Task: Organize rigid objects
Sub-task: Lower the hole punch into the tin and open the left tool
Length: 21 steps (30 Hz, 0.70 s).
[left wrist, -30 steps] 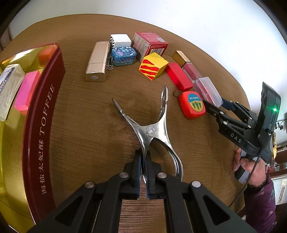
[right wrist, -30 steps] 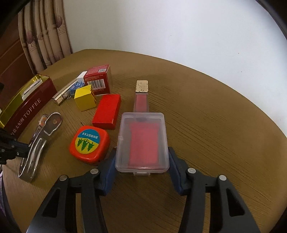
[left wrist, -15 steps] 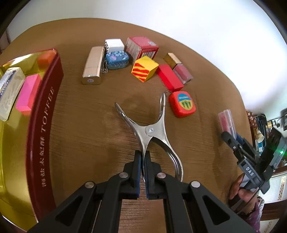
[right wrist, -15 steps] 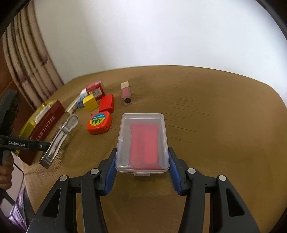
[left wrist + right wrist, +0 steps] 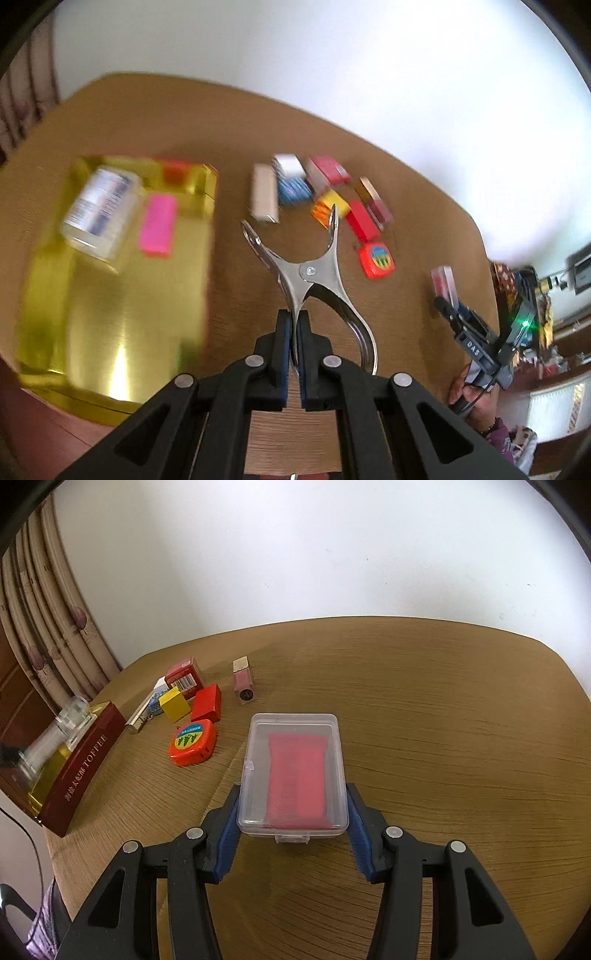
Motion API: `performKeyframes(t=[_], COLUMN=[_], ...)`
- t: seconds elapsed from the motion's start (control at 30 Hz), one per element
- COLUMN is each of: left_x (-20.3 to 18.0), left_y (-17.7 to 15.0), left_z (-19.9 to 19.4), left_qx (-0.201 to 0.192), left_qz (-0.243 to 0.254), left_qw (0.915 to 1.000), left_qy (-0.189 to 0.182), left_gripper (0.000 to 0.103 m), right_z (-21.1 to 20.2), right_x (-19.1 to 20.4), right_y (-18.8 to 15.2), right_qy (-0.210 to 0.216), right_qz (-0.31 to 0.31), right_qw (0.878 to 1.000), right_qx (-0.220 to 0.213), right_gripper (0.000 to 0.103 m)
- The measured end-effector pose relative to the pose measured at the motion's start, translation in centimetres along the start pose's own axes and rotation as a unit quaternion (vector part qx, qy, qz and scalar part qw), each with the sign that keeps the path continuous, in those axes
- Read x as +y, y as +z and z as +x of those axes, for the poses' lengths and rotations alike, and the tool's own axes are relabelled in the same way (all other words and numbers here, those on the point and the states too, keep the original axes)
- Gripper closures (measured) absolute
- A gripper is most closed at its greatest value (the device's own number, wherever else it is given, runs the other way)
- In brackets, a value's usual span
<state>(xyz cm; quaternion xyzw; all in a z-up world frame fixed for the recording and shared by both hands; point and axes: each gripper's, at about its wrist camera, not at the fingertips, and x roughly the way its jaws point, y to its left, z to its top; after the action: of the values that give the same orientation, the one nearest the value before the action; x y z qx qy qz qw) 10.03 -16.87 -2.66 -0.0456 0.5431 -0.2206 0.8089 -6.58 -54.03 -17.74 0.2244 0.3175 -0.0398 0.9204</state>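
Observation:
In the left wrist view my left gripper (image 5: 294, 326) is shut on one handle of a shiny metal spring clamp (image 5: 310, 273), which hangs above the wooden table (image 5: 236, 122) with its jaws spread. Below and to the left lies the open gold tin (image 5: 110, 314), blurred. My right gripper (image 5: 293, 806) is shut on a clear plastic box (image 5: 293, 771) with a red insert, held over the table. That clear plastic box (image 5: 443, 282) and the right gripper (image 5: 448, 308) also show at the right of the left wrist view, held by a person's hand (image 5: 469, 397).
The tin (image 5: 85, 764), dark red outside and marked TOFFEE, holds a clear labelled box (image 5: 99, 210), a pink block (image 5: 157, 225) and an orange piece. On the table lie an orange tape measure (image 5: 192, 742), a red box (image 5: 207, 703), a yellow cube (image 5: 174, 704), a red carton (image 5: 184, 677) and a pink bottle (image 5: 243, 681).
My left gripper lifted the clamp off the table and carried it toward the tin. My right gripper drew the clear box back from the group of objects, then held still.

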Motion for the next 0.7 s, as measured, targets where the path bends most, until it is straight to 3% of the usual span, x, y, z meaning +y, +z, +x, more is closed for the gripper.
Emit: performKeyframes(t=[0.13, 0.23, 0.53, 0.7], left_x=[2.2, 4.1, 7.5, 7.6], left_y=[1.5, 2.5, 4.0, 4.3], left_z=[-2.9, -2.8, 3.0, 4.3], left_qx=[-0.034, -0.035, -0.003, -0.012], left_qz=[0.009, 0.016, 0.044, 0.060], left_qw=[0.9981, 0.9964, 0.9903, 0.9890], left_qy=[0.050, 0.076, 0.132, 0.135], left_gripper=[0.100, 0.100, 0.100, 0.099], right_z=[0.3, 0.4, 0.8, 1.1], right_x=[0.0, 0.1, 0.0, 0.1], right_y=[0.1, 0.0, 0.0, 0.1], right_qy=[-0.001, -0.001, -0.003, -0.004], right_qz=[0.001, 0.001, 0.000, -0.001], right_qw=[1.000, 1.000, 1.000, 1.000], right_qx=[0.001, 0.002, 0.009, 0.014], right_gripper=[0.055, 0.055, 0.055, 0.055])
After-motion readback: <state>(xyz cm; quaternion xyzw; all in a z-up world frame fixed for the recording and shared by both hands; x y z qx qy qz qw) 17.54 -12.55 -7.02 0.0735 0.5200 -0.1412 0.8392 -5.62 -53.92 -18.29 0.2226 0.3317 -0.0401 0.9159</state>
